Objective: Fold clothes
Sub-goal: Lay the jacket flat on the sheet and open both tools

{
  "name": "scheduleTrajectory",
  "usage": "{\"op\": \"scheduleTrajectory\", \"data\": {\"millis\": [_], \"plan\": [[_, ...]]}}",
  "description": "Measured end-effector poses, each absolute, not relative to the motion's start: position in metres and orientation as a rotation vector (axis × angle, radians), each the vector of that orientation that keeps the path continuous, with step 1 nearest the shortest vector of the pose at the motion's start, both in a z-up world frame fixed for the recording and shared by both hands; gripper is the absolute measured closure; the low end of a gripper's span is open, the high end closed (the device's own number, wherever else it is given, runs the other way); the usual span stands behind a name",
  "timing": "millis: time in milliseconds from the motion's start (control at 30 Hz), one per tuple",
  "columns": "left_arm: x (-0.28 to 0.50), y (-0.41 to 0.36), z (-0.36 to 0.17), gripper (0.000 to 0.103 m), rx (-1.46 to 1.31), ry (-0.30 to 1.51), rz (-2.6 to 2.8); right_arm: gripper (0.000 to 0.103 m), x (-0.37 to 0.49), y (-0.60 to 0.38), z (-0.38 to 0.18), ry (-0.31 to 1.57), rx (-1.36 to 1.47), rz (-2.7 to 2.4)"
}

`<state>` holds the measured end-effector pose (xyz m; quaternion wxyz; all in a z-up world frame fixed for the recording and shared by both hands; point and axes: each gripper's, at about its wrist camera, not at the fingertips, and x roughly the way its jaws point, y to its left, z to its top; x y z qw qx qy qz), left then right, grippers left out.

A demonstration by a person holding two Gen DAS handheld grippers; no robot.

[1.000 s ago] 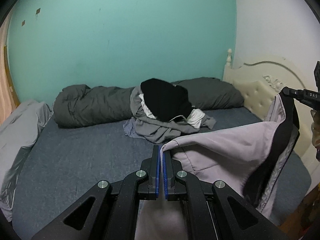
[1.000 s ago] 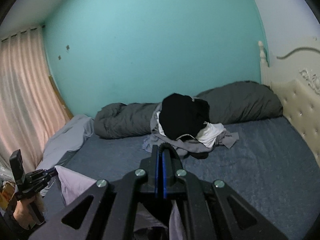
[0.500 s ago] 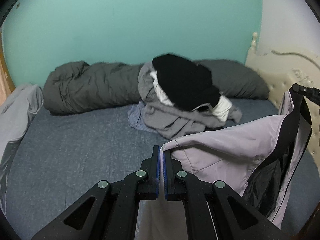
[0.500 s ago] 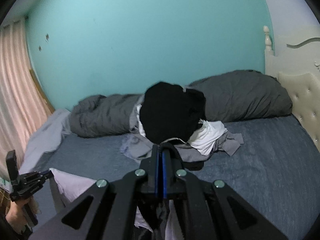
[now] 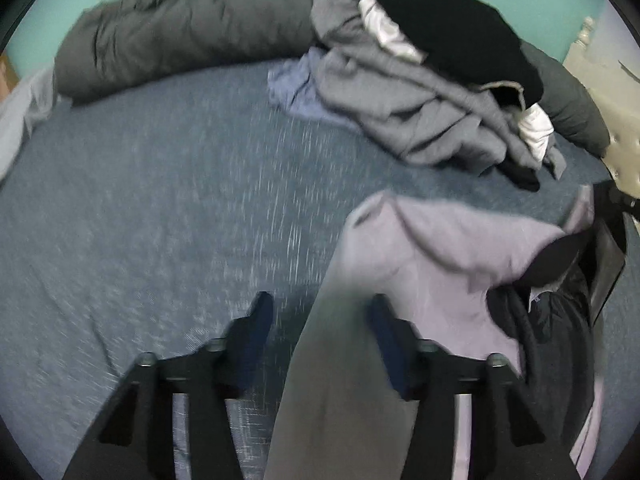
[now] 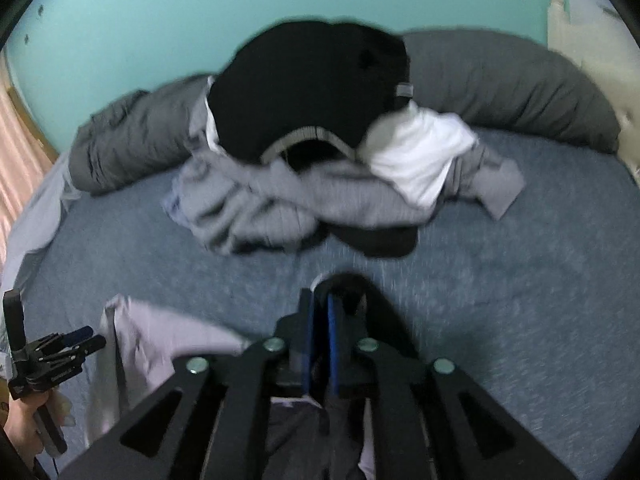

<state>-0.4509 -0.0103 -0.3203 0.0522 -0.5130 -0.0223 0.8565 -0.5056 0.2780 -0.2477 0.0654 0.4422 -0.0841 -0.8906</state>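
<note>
A lilac jacket with black lining sags onto the blue bed sheet, crumpled and blurred by motion. My left gripper is low over the bed and its jaws are opening. A fold of the jacket hangs loosely between them, against the right finger, and is not pinched. My right gripper is also opening, with a slim gap between its blue pads. The jacket's black edge still sits at its tips. In the right wrist view the jacket's lilac corner lies beside the left gripper, which a hand holds.
A pile of unfolded clothes, black, white and grey, sits mid-bed just beyond the jacket. A rolled dark grey duvet lines the teal wall. A cream headboard is on the right, with a pink curtain and a pale sheet on the left.
Both grippers dropped toward the bed and tilted down, lowering the jacket. The left jaws went from shut on the jacket's corner to wide apart. The right jaws parted slightly.
</note>
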Motion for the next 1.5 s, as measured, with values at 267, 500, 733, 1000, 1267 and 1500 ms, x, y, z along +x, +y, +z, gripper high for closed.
{"op": "scheduleTrajectory", "data": {"millis": [267, 500, 733, 1000, 1267, 1500], "plan": [[-0.405, -0.023, -0.303, 0.044, -1.451, -0.010, 2.651, 0.052, -0.452, 0.315, -0.249, -0.453, 1.207, -2.737], [-0.322, -0.028, -0.271, 0.042, -1.352, 0.030, 2.620, 0.049, -0.345, 0.316, -0.264, -0.495, 1.218, -2.647], [-0.233, -0.021, -0.284, 0.041, -1.356, -0.002, 2.600, 0.049, -0.261, 0.308, -0.301, -0.511, 1.341, -2.555], [-0.171, -0.019, -0.303, 0.041, -1.320, -0.037, 2.643, 0.049, -0.221, 0.287, -0.331, -0.469, 1.437, -2.485], [-0.133, -0.027, -0.316, 0.041, -1.277, 0.005, 2.685, 0.091, -0.221, 0.281, -0.351, -0.398, 1.511, -2.483], [-0.121, -0.045, -0.326, 0.041, -1.269, -0.018, 2.700, 0.100, -0.224, 0.261, -0.333, -0.264, 1.437, -2.526]]}}
